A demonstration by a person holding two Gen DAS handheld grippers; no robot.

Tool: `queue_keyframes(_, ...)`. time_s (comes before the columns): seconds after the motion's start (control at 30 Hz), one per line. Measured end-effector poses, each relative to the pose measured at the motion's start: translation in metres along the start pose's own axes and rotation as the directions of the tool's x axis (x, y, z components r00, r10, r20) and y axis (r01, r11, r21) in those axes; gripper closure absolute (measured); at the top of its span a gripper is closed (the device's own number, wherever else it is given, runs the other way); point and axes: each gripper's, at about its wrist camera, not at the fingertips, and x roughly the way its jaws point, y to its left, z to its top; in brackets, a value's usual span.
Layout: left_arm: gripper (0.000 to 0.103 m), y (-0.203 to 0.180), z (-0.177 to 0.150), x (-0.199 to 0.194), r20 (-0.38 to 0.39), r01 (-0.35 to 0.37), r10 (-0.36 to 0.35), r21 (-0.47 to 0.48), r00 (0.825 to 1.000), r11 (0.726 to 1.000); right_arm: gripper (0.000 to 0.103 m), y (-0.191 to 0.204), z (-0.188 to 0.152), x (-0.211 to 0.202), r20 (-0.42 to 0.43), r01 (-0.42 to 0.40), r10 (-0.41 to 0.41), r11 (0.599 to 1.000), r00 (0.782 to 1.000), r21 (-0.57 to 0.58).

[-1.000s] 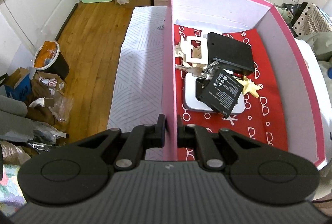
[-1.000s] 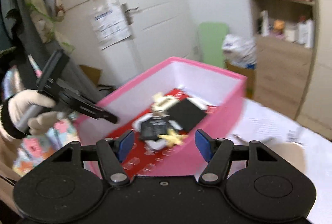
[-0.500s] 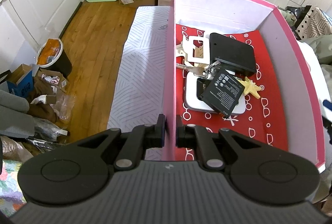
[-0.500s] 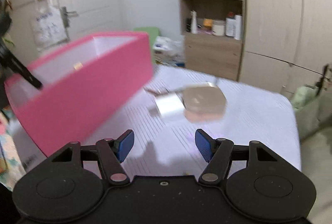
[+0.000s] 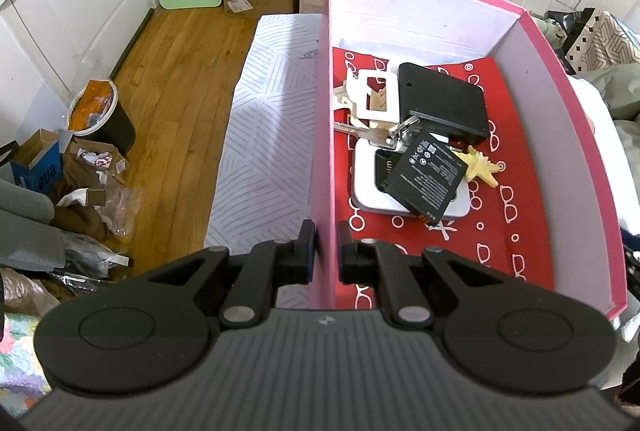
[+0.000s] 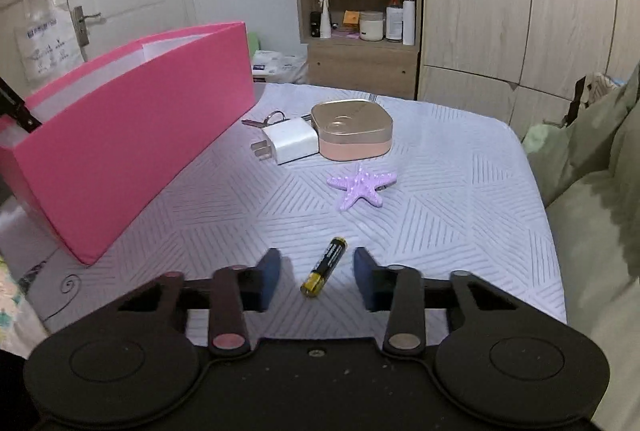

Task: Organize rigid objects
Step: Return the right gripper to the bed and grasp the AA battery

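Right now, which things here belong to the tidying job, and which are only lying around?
Job:
- pink box, held by left gripper
- battery, between right gripper jaws, which have just been closing
- starfish
- charger
- tin
- keys

Lying around:
- shelf bottles
- bin

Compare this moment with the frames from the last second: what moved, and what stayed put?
The right gripper swung away from the pink box and came down over the battery; its jaws have just been closing around it, not yet touching. The left gripper stays clamped on the box wall; the contents are unmoved.
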Motion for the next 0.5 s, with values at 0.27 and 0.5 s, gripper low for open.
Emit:
queue_keyframes(0.27, 0.094, 0.001, 0.000, 0.000, 0.000, 0.004, -0.004, 0.003, 1.000, 1.000, 0.087, -0.001, 0.006, 0.012, -0.029, 0.013, -0.012, 0.999, 1.000, 0.039)
queue_keyframes(0.5, 0.094, 0.002, 0.001, 0.000, -0.001, 0.008, -0.008, -0.005, 1.000, 1.000, 0.091, -0.013, 0.007, 0.008, 0.041, -0.010, 0.003, 0.987, 0.999, 0.158)
